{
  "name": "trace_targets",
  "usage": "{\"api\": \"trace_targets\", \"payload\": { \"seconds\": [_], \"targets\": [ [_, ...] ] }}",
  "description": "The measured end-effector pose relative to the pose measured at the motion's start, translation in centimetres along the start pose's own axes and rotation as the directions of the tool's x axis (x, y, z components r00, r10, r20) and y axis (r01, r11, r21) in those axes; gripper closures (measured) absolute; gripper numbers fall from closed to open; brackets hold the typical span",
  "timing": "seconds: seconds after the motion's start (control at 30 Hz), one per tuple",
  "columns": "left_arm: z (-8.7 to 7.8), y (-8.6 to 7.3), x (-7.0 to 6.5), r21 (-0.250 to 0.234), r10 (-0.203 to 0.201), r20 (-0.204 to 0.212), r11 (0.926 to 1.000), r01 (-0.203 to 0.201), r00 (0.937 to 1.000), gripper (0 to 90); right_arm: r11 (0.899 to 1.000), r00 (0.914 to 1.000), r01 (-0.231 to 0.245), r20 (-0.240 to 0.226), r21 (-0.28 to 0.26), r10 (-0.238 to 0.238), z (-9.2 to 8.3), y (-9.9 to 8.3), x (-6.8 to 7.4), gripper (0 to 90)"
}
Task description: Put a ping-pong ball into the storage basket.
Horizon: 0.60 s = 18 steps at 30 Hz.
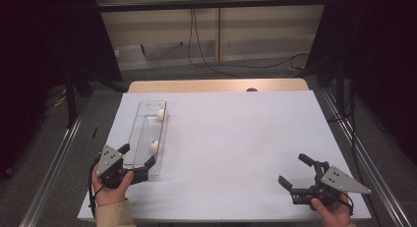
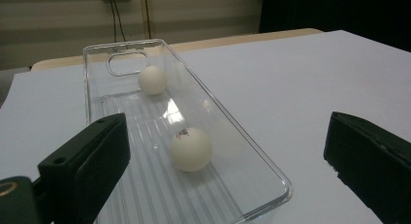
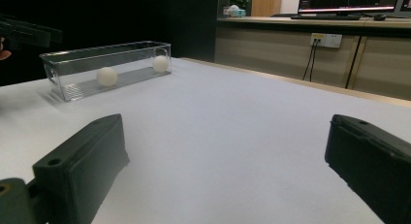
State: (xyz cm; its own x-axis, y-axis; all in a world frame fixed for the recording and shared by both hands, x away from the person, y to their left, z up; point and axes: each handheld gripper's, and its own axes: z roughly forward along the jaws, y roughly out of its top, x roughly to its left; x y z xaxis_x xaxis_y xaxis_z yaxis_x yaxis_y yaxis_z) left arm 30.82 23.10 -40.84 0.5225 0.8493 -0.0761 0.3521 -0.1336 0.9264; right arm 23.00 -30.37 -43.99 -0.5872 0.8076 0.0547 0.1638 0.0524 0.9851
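Clear plastic long tray (image 1: 139, 138) at nine o'clock already holds two white balls (image 1: 155, 146), while left gripper (image 1: 138, 158), jaws spread, is poised at its near end and right gripper (image 1: 293, 170) is held released, nothing yet grasped.

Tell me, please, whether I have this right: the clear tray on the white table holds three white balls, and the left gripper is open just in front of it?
Not quite: the clear tray holds two white balls, a near ball and a far ball, as the left gripper view shows. The rest stands: the left gripper is open at the tray's near end, on the white table.
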Motion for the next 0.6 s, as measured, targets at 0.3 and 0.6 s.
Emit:
{"api": "trace_targets", "payload": {
  "seconds": [0.3, 0.6],
  "targets": [
    [0.03, -0.22, -0.14, -0.001, -0.002, 0.000, 1.0000, 0.002, 1.0000, 2.8, 1.000, 1.0000, 0.002, 0.000, 0.000, -0.002, -0.01, 0.00, 0.02, 0.9],
    [0.05, -0.53, -0.16, -0.003, -0.004, -0.002, 1.0000, 0.004, 1.0000, 2.8, 1.000, 1.0000, 0.003, -0.002, 0.000, -0.003, 0.00, 0.00, 0.09, 0.9]
  ]
}}
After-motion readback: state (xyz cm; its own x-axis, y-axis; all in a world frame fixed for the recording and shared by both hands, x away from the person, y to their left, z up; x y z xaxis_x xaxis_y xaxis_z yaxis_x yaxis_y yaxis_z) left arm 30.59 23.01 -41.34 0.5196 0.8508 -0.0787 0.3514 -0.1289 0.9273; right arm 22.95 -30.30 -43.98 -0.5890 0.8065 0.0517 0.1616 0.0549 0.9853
